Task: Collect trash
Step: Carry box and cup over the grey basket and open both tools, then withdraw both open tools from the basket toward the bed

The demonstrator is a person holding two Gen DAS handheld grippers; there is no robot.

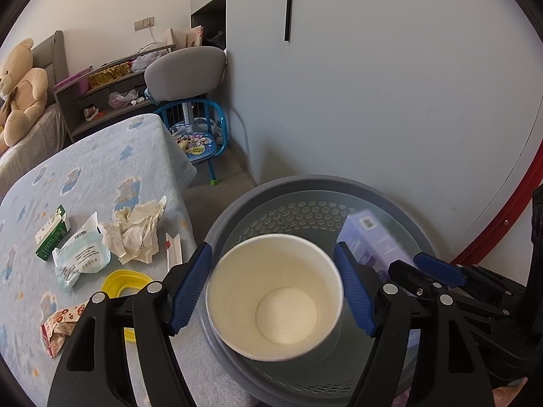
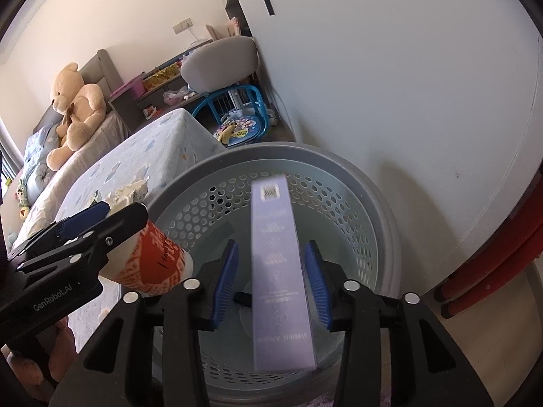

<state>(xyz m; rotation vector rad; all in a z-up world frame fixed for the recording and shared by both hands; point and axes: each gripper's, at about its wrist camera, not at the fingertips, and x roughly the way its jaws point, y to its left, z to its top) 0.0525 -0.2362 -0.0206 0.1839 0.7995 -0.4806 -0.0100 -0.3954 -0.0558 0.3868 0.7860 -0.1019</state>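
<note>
Fingers of left gripper (image 1: 273, 288) are standing apart round paper cup (image 1: 275, 300), pads not pressing. Right gripper (image 2: 271, 283) is gaping w/ purple box (image 2: 280, 271) loose between, both over trash basket (image 2: 342, 169).

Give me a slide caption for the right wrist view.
Open right gripper releasing a blurred lavender box over the grey perforated bin.

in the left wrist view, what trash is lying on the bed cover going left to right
green and white carton → pale blue wipes packet → crumpled paper → narrow white wrapper
</note>
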